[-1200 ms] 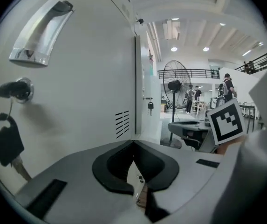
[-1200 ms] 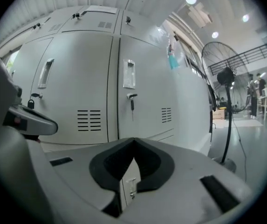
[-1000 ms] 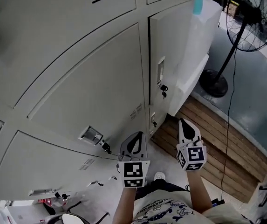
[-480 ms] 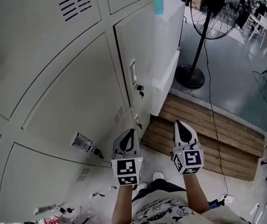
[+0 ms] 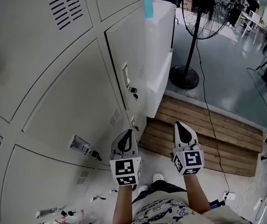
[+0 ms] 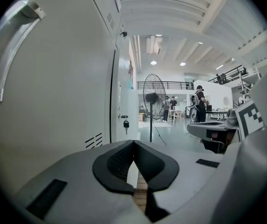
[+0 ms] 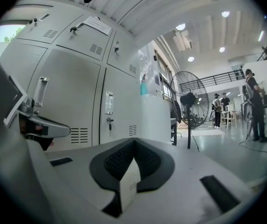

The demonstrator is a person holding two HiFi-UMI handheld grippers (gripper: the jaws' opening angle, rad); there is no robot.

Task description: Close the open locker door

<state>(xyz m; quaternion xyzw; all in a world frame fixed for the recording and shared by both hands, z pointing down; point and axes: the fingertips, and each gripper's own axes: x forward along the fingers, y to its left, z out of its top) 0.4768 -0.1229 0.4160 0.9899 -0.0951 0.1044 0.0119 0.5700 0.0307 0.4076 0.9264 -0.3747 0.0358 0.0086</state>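
Grey metal lockers filled the left side. The locker door with a key hanging in its lock stood at the far right end of the row and looked flush with its neighbours. Both tongs, the left gripper and the right gripper, hung near the person, jaws closed tip to tip, gripping nothing and clear of the doors.

A pale grey locker door is standing upright at upper centre, looking shut, a key hanging from its lock.
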